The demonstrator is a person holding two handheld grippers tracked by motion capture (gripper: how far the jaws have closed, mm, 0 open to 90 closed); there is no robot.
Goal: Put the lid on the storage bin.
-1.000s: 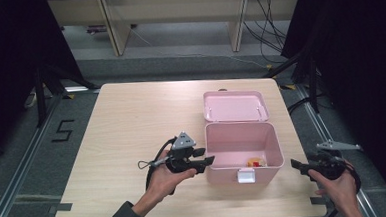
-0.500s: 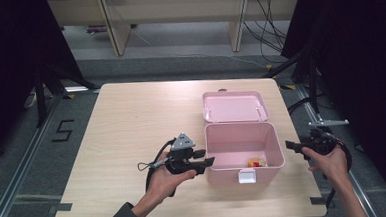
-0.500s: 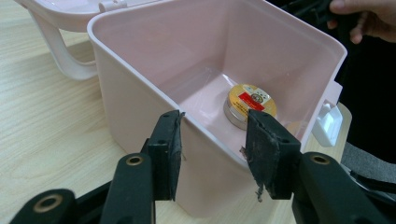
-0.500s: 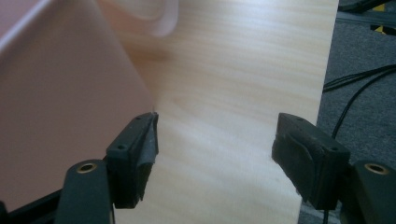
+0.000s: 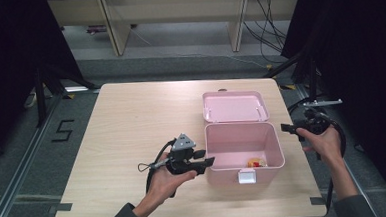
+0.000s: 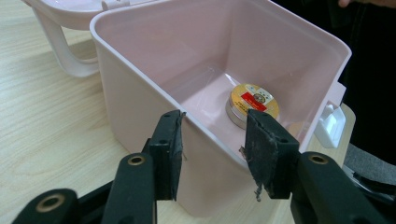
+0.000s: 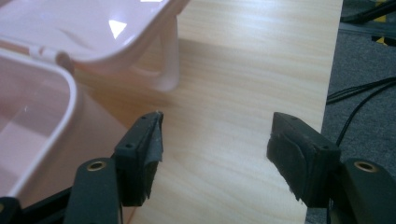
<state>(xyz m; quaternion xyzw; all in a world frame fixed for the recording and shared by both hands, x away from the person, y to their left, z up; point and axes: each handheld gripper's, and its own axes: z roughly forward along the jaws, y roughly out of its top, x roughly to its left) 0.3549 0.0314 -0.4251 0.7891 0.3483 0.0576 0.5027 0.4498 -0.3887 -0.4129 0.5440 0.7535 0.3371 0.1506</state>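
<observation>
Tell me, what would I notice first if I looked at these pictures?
Probably the pink box near the right side of the wooden table, with its lid flipped open behind it. Inside, on the bottom, sits a little round tin with a gold and red top. The left gripper is right beside the box, and the right gripper is at the table's right edge, both open.

Pink box [image 6: 140, 107], tin [image 6: 252, 105] inside, jaws apart
</observation>
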